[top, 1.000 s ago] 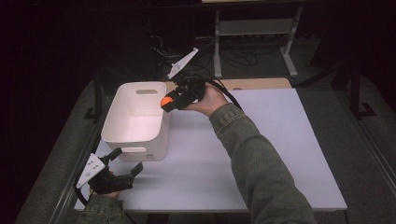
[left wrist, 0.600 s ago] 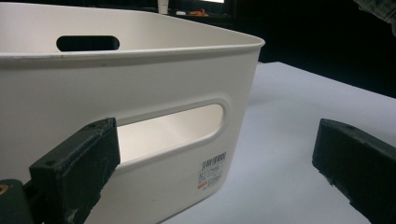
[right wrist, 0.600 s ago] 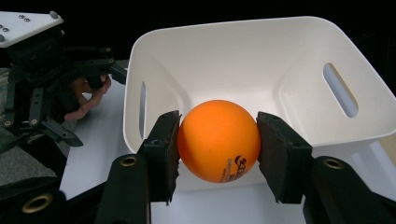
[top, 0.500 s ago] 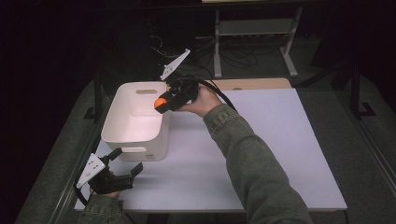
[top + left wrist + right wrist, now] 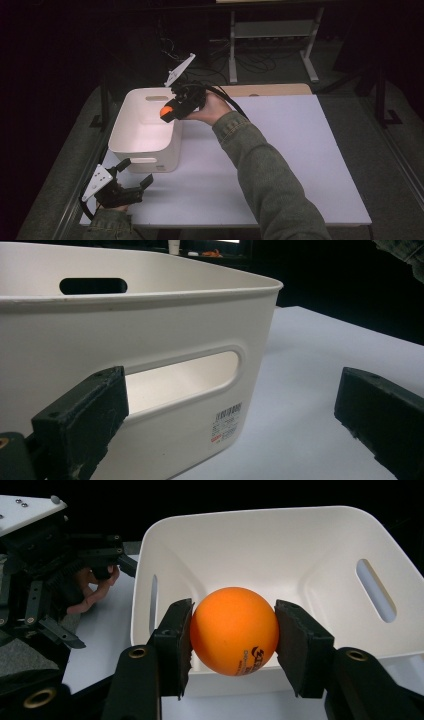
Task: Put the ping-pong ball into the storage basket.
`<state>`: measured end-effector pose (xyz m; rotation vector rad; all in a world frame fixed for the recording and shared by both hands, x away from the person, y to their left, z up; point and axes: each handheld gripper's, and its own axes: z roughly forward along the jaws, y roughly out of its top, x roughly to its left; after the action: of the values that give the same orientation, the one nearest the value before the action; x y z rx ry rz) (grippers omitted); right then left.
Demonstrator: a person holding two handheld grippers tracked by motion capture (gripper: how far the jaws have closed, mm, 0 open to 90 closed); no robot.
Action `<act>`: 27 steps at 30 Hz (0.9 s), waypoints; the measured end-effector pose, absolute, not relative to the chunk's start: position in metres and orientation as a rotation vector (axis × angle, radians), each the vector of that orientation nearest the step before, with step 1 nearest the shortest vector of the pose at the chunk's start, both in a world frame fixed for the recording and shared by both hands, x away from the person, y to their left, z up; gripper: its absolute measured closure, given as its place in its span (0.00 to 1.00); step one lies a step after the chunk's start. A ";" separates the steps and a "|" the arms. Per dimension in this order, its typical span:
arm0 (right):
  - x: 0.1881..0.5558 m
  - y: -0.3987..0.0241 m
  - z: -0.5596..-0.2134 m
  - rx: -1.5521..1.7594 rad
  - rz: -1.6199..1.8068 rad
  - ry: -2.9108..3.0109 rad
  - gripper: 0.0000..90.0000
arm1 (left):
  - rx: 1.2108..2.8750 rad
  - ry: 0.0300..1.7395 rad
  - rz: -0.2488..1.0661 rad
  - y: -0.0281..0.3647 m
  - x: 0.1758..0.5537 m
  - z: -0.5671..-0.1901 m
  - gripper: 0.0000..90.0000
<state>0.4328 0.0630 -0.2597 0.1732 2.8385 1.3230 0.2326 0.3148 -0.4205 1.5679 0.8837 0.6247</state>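
An orange ball (image 5: 234, 631) with dark print is clamped between the two black pads of my right gripper (image 5: 234, 640), which is shut on it. In the high view that gripper (image 5: 168, 112) holds the ball (image 5: 165, 111) above the right rim of the white bin (image 5: 141, 145), over its inside. The bin (image 5: 280, 545) is empty and has slot handles in its walls. My left gripper (image 5: 132, 176) rests open near the table's front left corner, just short of the bin's near wall (image 5: 165, 330), with nothing between its fingers (image 5: 85, 415).
The bin stands on a white tabletop (image 5: 280, 150) with free room to the right of it. A wooden board (image 5: 270, 90) lies along the table's far edge. Behind are a metal stand (image 5: 270, 30) and floor cables in a dark room.
My right gripper has carried the ball a little to the left, from beside the bin's right rim to over the bin. The left gripper has stayed put.
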 end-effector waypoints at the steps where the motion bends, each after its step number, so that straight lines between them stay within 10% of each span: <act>1: 0.433 0.064 -0.260 0.168 1.322 2.839 0.56 | 1.568 0.883 0.625 0.315 0.233 -0.421 0.00; 27: 0.434 0.100 -0.278 0.109 1.328 2.890 0.56 | 1.565 0.881 0.621 0.315 0.232 -0.420 0.00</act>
<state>0.4342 0.1004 -0.2777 0.1089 2.8902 1.3283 0.2324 0.3151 -0.4203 1.5653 0.8811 0.6214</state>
